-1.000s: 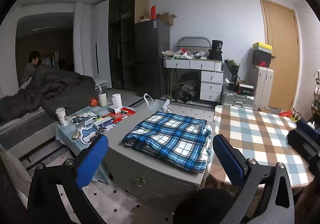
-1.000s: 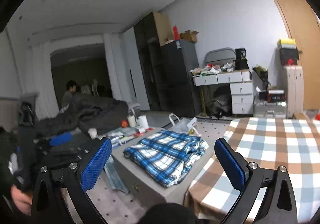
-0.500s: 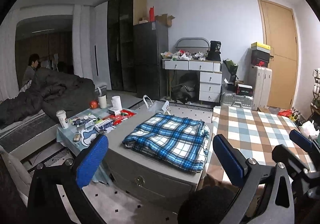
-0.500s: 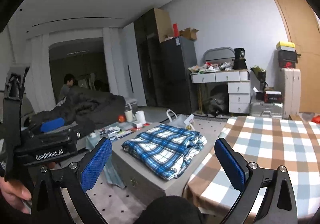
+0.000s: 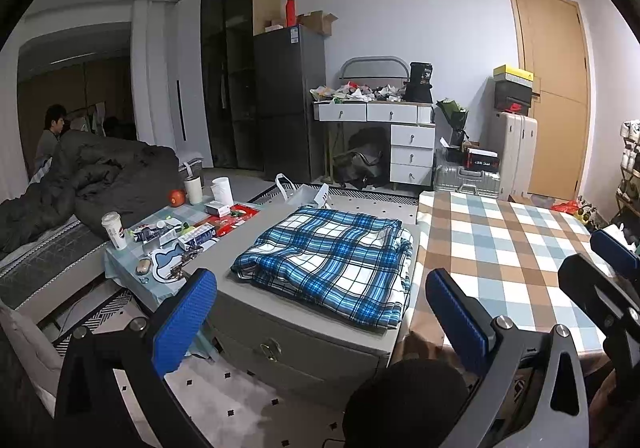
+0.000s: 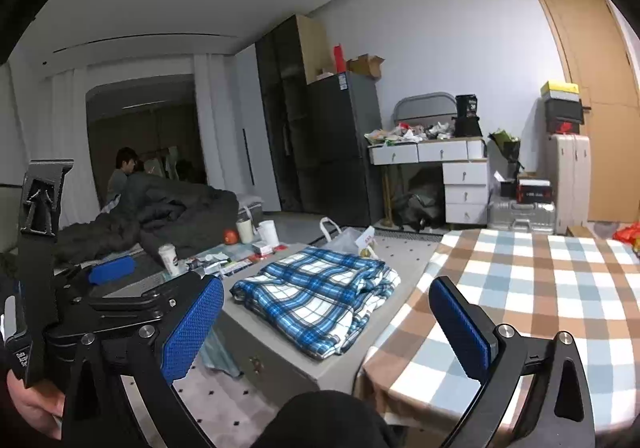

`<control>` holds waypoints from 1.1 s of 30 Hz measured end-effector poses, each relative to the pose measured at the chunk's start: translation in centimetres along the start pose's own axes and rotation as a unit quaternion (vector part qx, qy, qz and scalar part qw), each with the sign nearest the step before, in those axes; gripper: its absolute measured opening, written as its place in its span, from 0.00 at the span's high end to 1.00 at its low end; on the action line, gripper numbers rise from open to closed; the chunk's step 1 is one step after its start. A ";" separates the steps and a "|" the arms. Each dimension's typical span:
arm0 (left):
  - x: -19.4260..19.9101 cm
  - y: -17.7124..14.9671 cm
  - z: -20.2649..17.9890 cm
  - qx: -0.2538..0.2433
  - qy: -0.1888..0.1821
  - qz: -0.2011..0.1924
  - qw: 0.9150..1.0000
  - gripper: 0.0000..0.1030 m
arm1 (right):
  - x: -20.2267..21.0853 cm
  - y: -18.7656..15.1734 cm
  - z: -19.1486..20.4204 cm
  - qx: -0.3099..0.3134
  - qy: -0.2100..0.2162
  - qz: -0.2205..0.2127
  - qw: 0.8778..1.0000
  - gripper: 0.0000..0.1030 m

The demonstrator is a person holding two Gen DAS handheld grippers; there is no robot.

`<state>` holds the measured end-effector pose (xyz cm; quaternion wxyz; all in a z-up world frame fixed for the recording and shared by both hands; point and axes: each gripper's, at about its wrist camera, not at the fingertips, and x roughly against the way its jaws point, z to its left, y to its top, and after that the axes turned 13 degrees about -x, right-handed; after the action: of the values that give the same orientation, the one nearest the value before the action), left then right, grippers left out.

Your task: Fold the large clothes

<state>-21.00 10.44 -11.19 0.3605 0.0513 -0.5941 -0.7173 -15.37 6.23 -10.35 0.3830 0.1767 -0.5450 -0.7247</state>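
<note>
A checked counter [image 5: 520,248] fills the right side of both views, its brown, blue and white cloth bare. Just beside it on the left stands a grey cabinet [image 5: 304,344] with a drawer in front. On top of the cabinet lies the shirt [image 5: 332,260], blue and white plaid, folded into a rough rectangle with its layered edges showing toward the counter; one edge hangs slightly over the cabinet's near side. Further left, a low table [image 5: 132,268] carries cups, cartons and small clutter, and behind it a dark duvet [image 5: 100,176] is heaped on a bed, with a person [image 5: 50,132] sitting at its far end.

The left gripper [image 5: 320,320] hangs in the air near the cabinet's front, jaws spread wide with nothing between its blue pads, well apart from the shirt. The right gripper [image 6: 326,322] is likewise released and empty, held over the gap between cabinet and counter. In the right view a hand [image 6: 32,404] grips the left tool's handle at the lower left.
</note>
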 end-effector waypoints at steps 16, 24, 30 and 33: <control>0.2 0.4 -0.2 -0.014 0.001 -0.001 1.000 0.01 | -0.1 -0.2 -0.6 -0.022 0.009 0.012 1.000 0.00; 0.6 0.6 0.1 -0.012 -0.012 -0.013 1.000 0.01 | 0.6 -0.2 -0.6 -0.017 -0.002 -0.002 1.000 0.00; 0.7 0.7 -0.4 -0.025 -0.007 -0.017 1.000 0.01 | 0.8 -0.3 -0.9 -0.030 0.000 -0.003 1.000 0.00; 0.7 0.6 -0.6 -0.025 -0.007 -0.017 1.000 0.01 | 0.9 -0.2 -0.9 -0.029 0.001 -0.004 1.000 0.00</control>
<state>-20.94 9.56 -10.60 0.3449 0.0474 -0.5778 -0.7382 -15.40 5.01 -10.74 0.3857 0.1683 -0.5224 -0.7416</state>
